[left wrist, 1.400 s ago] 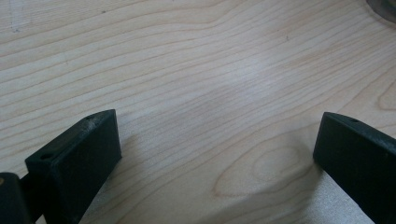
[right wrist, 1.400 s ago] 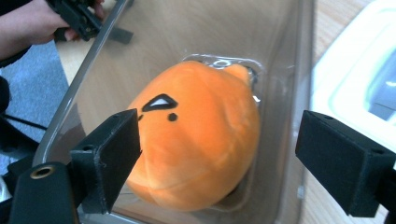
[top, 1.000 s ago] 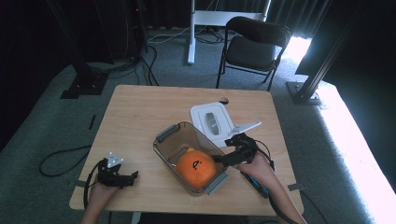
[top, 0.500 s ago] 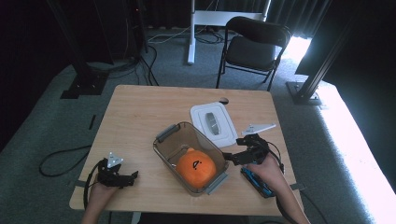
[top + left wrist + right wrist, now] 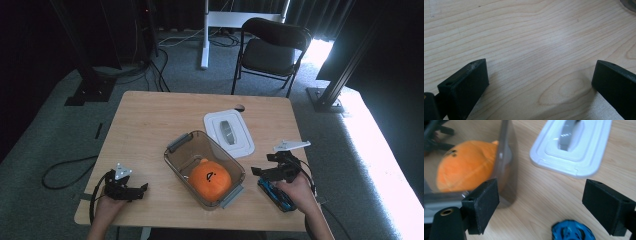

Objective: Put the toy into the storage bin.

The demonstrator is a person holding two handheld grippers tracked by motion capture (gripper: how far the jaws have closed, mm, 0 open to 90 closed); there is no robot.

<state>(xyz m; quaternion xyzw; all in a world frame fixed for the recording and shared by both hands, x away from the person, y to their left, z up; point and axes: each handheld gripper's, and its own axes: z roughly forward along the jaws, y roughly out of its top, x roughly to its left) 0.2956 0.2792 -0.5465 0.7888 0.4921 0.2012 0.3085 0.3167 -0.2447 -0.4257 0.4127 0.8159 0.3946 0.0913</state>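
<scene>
Left gripper (image 5: 131,188): at 7 o'clock on the table (image 5: 150,120), resting low; jaws wide apart over bare wood, holding nothing.
Container (image 5: 176,161): clear tub at table centre, toward 6 o'clock, lid off.
Orange plush (image 5: 210,179): lies inside the container, at its near end.
Lid (image 5: 242,140): white, flat on the table, just beside the container at its 1 o'clock.
Blue item (image 5: 276,194): on the table at 5 o'clock, under the right hand; too blurred to identify.
Right gripper (image 5: 261,172): at 4 o'clock, beside the container's near right corner; jaws wide, empty.
Risk: judged, the right gripper's left jaw sits close to the container wall, so a careless sweep toward lid or blue item could shove the tub.
</scene>
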